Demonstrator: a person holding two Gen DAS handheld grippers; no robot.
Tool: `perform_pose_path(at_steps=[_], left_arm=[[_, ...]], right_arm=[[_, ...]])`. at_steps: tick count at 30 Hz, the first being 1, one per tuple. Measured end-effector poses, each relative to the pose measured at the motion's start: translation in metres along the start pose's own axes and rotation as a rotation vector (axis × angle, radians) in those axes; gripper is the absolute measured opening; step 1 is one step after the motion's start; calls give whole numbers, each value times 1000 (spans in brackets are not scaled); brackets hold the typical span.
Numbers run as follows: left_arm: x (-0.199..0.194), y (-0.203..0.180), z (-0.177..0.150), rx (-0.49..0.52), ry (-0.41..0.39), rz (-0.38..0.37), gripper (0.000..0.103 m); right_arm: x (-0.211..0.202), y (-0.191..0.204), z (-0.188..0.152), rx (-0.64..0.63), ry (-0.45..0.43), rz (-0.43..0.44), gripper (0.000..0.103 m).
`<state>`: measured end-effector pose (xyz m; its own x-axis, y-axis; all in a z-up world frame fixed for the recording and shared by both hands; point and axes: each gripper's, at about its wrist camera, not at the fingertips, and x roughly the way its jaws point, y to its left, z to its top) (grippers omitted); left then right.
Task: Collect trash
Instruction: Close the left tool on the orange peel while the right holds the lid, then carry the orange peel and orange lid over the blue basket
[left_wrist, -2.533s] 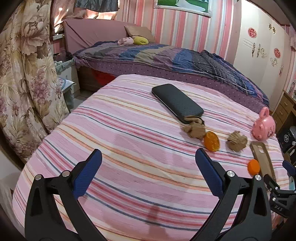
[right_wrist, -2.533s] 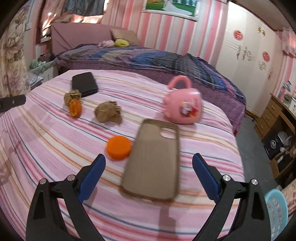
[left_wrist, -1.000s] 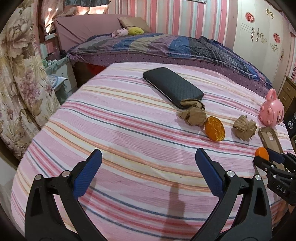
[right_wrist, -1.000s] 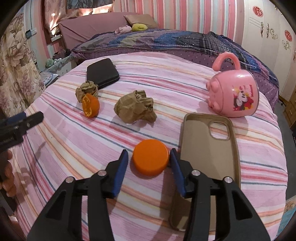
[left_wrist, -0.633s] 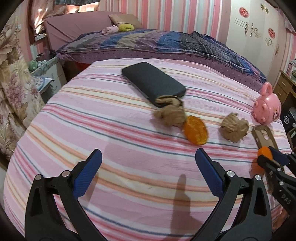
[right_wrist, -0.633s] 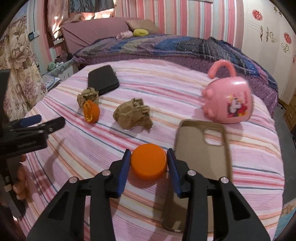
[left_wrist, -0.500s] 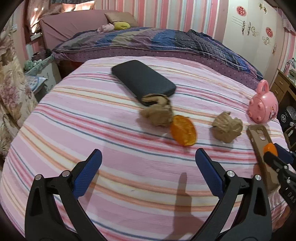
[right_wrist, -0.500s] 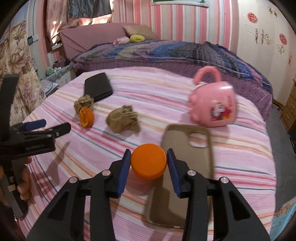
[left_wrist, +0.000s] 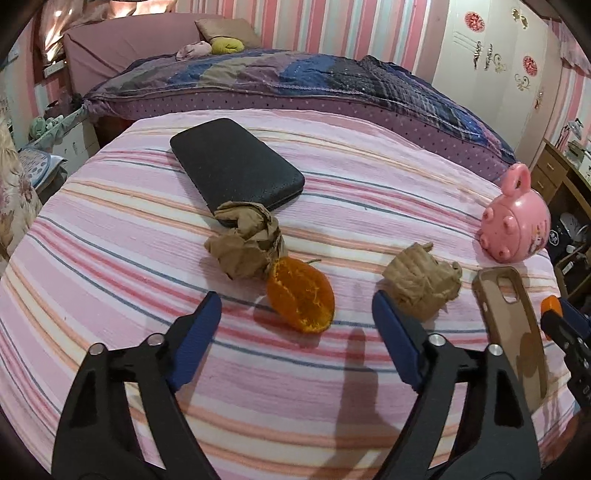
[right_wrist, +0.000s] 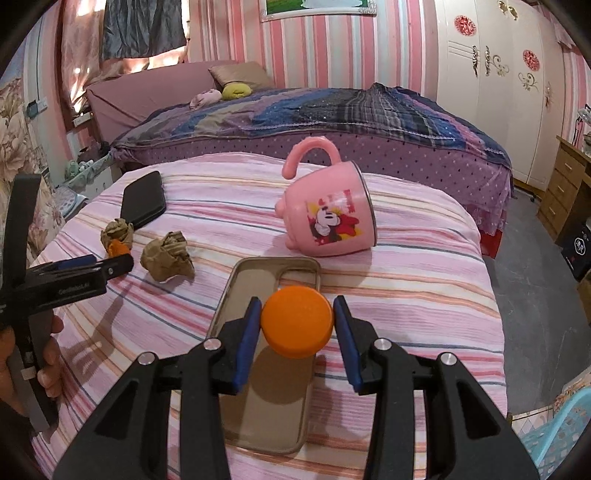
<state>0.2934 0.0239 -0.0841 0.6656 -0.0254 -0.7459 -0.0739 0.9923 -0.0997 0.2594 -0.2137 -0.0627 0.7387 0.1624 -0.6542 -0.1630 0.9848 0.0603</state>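
My right gripper (right_wrist: 297, 325) is shut on an orange bottle cap (right_wrist: 296, 321) and holds it lifted above a tan phone case (right_wrist: 273, 354). My left gripper (left_wrist: 295, 317) hovers over the striped bedspread with its jaws closing; a piece of orange peel (left_wrist: 301, 295) lies just ahead, between the fingertips, untouched. A crumpled brown paper ball (left_wrist: 245, 242) rests against the peel. A second paper ball (left_wrist: 423, 282) sits to the right. In the right wrist view the left gripper (right_wrist: 122, 264) reaches in from the left toward both paper balls (right_wrist: 168, 256).
A black case (left_wrist: 236, 168) lies behind the paper. A pink mug (right_wrist: 327, 219) lies on its side near the right edge of the bedspread (left_wrist: 110, 258). A turquoise basket (right_wrist: 561, 439) stands on the floor at the lower right. A second bed (right_wrist: 332, 118) is behind.
My left gripper moved forward toward the orange peel and its jaws narrowed. My right gripper closed on the orange cap and lifted it off the bedspread, over the phone case.
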Motion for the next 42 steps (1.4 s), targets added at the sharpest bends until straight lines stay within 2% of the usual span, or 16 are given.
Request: perform_pose_path(at_steps=[1,3,4,6,10,14,28,33,42], left_arm=[[1,1,0,-4,3,-6,69],[4,3,0,-12,14,-24,50],[4,4,0,-15,14,-29,47],[3,5,-1,-13,10,-51,33],[-1,4,-3,7,7,-64,30],[-11,-1,-7,49,-8,-42,30],[-60,-4,-23,81,-75,-46,30],[-83,-25,-38,148,-106,-37,30],[-125,-92,-71,263,-159,-98,30]], right_arm=[[0,0,1,-3,-1,1,40],[0,-1,-1,-6,-2,3,40],[0,0,-1,-8,-1,4,40],[0,2,-3,-12,1,3,40],[-2,5,-5,-15,-3,-1,40],[-6,4,-6,-14,-10,-5,40],[-44,-9,-13,-17,-58,-32,40],[-69,-22,-23,-19,-77,-55,40],[-136,-71,-57,42,-107,-145,40]])
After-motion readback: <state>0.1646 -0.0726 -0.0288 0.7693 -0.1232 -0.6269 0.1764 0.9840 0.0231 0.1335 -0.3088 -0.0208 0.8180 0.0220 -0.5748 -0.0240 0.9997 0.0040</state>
